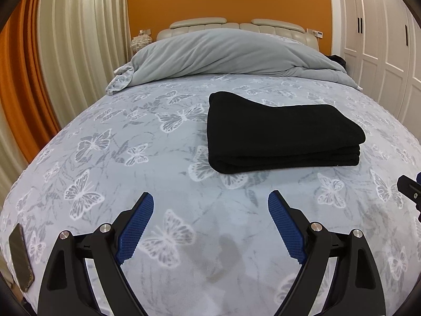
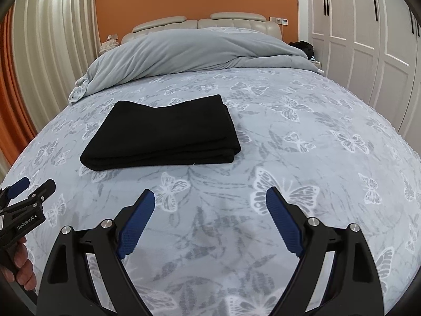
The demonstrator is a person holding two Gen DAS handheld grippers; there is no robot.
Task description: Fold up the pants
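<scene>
The black pants [image 1: 281, 134] lie folded in a thick rectangular stack on the butterfly-print bed sheet [image 1: 147, 173]; they also show in the right wrist view [image 2: 165, 134]. My left gripper [image 1: 210, 202] is open and empty, held above the sheet, short of the stack and a little to its left. My right gripper [image 2: 210, 198] is open and empty, held above the sheet, short of the stack and to its right. The left gripper also shows at the left edge of the right wrist view [image 2: 29, 187], held by a hand.
A rumpled grey duvet [image 1: 226, 52] lies across the head of the bed before the padded headboard [image 1: 236, 25]. A phone [image 1: 21, 258] lies at the sheet's left edge. Curtains [image 1: 71, 39] hang on the left, white wardrobe doors [image 1: 381, 39] stand on the right.
</scene>
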